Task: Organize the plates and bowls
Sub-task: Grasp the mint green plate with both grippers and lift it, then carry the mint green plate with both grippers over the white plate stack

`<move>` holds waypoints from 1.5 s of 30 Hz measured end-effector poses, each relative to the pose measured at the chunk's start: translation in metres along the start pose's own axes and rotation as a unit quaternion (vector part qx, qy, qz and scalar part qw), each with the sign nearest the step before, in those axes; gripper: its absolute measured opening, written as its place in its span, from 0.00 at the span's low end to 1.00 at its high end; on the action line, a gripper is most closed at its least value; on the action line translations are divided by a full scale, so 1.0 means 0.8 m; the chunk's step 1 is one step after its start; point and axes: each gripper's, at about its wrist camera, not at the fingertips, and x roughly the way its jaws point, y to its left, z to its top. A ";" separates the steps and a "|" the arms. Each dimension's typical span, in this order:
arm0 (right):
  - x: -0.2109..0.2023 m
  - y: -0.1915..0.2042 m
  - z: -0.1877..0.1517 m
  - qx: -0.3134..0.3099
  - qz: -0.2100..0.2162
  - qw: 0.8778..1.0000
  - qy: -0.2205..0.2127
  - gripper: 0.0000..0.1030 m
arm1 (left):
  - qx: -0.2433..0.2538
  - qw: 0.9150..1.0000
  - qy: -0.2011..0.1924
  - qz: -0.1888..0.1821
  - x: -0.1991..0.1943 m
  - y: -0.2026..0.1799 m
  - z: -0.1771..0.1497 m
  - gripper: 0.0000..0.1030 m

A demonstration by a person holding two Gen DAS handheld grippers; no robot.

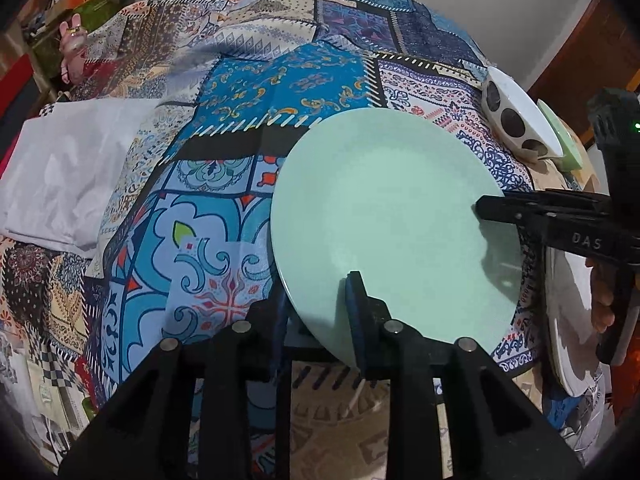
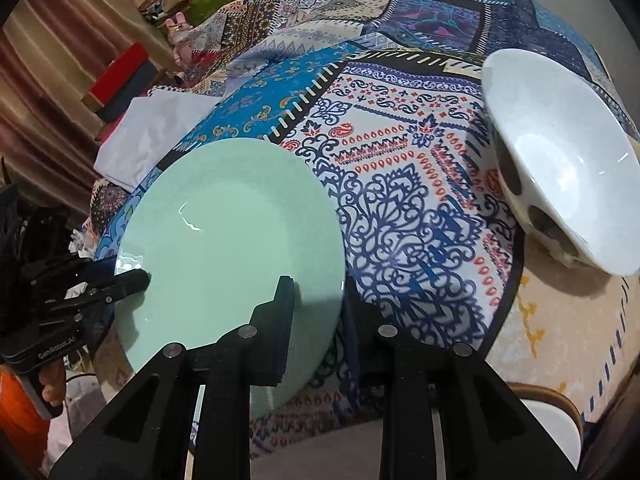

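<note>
Lying bare, green plate [image 2: 224, 240], spotted bowl [image 2: 560, 168] likewise

"DAS" on right tongs [image 1: 476, 208], "GenROBOT.AI" (faint) on left tongs [image 2: 144, 278]

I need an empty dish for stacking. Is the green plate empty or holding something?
Empty. The green plate shows only bare glazed surface with light glare in both views.

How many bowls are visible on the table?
1. A white bowl with dark spots sits at the table's right edge, beyond the mint green plate. Something pale green behind it may be another dish.
</note>
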 end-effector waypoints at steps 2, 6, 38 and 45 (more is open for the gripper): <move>-0.002 0.001 -0.002 0.003 -0.001 1.000 -0.005 0.21 | -0.002 1.000 -0.004 0.000 0.000 0.000 -0.001 0.26; -0.008 0.002 -0.005 0.003 -0.005 1.000 -0.011 0.20 | -0.005 1.000 -0.007 0.004 -0.003 -0.002 -0.002 0.26; -0.160 -0.009 -0.061 0.030 -0.002 0.992 -0.125 0.20 | 0.025 0.996 -0.087 -0.008 -0.125 -0.092 -0.015 0.26; -0.186 -0.030 -0.086 0.046 -0.006 0.989 -0.140 0.20 | 0.040 0.995 -0.094 -0.016 -0.138 -0.127 -0.021 0.26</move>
